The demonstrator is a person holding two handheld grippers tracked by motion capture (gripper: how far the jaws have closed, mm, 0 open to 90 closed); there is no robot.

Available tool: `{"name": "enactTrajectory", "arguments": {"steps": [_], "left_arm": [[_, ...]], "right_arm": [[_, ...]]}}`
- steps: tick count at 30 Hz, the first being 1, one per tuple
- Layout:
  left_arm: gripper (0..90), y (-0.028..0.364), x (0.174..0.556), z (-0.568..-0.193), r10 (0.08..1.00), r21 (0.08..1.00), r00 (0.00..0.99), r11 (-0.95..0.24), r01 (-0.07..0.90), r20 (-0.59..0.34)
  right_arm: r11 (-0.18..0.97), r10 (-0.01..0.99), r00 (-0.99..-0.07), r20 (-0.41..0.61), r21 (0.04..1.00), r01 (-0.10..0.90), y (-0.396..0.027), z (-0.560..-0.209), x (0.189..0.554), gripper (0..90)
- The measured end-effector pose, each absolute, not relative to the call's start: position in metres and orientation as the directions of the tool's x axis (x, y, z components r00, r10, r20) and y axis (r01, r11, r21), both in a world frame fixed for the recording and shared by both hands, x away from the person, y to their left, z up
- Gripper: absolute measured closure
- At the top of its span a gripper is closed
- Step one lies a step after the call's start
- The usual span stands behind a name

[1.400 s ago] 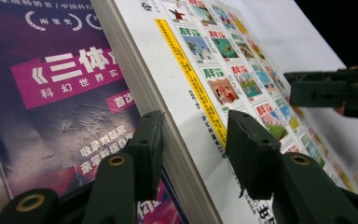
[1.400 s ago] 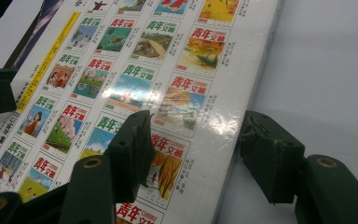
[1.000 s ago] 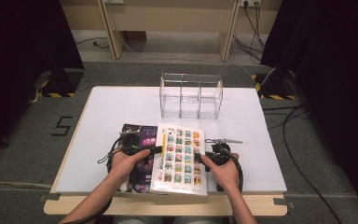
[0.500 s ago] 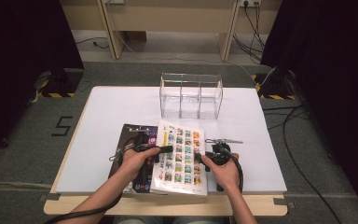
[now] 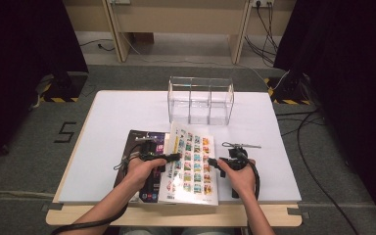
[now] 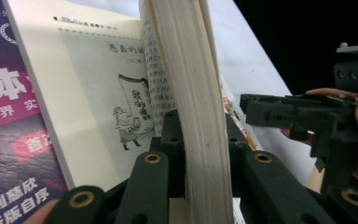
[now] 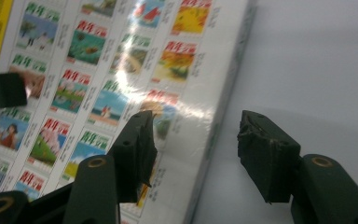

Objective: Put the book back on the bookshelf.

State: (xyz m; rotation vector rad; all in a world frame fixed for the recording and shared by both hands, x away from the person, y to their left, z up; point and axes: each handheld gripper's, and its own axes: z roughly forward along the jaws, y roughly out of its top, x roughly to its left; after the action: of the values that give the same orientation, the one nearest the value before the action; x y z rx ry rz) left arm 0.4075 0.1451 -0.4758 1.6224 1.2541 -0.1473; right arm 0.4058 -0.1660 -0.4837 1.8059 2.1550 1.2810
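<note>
The book (image 5: 188, 164) lay near the front edge of the white worktop (image 5: 112, 112), beside a dark purple book (image 5: 144, 147) on its left. The left gripper (image 6: 204, 154) had just been closing its fingers (image 6: 172, 140) on the book's raised block of pages, one finger on each face, the page edge standing upright between them. The right gripper (image 7: 193, 144) held its fingers (image 7: 137, 140) spread apart at the book's right edge, one over the glossy illustrated cover, the other over bare worktop, gripping nothing. A clear three-compartment box (image 5: 200, 100) stood well behind.
</note>
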Motion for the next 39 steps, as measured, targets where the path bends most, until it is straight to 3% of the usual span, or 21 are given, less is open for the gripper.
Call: {"name": "enactTrajectory", "arguments": {"steps": [7,16,34,39], "left_arm": [[78.3,0.152,0.398,-0.478,0.606,0.689,0.507,0.097,0.718,-0.613],[78.2,0.157,0.391,-0.48,0.572,0.717,0.548,0.106,0.689,-0.611],[78.2,0.159,0.386,-0.481,0.513,0.72,0.59,0.082,0.689,-0.623],[77.4,0.159,0.392,-0.485,0.528,0.687,0.559,0.064,0.724,-0.639]], "right_arm": [[-0.098,0.793,-0.289,0.537,0.581,0.808,-0.177,-0.487,0.419,45.5],[-0.09,0.738,-0.316,0.596,0.552,0.829,-0.174,-0.491,0.434,43.2],[-0.129,0.559,-0.285,0.779,0.421,0.898,-0.163,-0.505,0.459,33.9],[-0.152,0.562,-0.265,0.784,0.413,0.898,-0.168,-0.508,0.458,47.9]]}}
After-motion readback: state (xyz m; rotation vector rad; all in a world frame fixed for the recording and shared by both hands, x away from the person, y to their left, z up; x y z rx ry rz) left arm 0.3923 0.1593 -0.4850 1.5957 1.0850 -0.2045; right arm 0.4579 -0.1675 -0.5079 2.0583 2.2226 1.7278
